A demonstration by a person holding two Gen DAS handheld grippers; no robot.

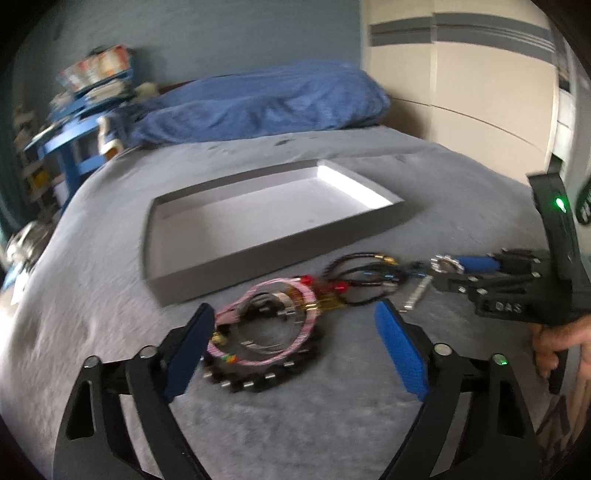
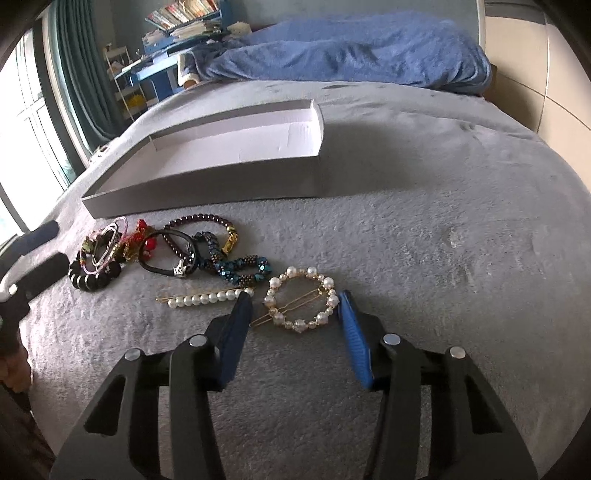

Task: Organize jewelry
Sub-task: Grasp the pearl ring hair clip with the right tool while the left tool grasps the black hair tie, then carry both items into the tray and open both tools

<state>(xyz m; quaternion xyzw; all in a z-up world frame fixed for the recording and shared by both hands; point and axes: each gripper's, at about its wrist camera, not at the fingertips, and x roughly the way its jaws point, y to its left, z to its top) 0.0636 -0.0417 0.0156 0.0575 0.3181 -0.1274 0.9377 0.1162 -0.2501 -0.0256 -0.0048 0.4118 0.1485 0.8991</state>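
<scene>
A shallow grey tray (image 1: 258,254) (image 2: 207,184) with a white inside lies on the grey bed cover. Jewelry lies in a row in front of it. My left gripper (image 1: 295,332) is open, its fingers straddling a pink bangle (image 1: 273,354) stacked on a black studded bracelet (image 1: 266,384). My right gripper (image 2: 295,314) is open, its fingers either side of a round pearl hair clip (image 2: 301,304). A straight pearl clip (image 2: 203,297), a teal beaded bracelet (image 2: 243,271), a dark bead bracelet (image 2: 207,229) and red beads (image 2: 147,243) lie beside it. The right gripper also shows in the left wrist view (image 1: 450,267).
A blue blanket (image 2: 351,48) is bunched at the head of the bed. A blue shelf with books (image 2: 177,33) stands at the far left by a window with green curtains. Cream wardrobe doors (image 1: 461,92) stand on the right.
</scene>
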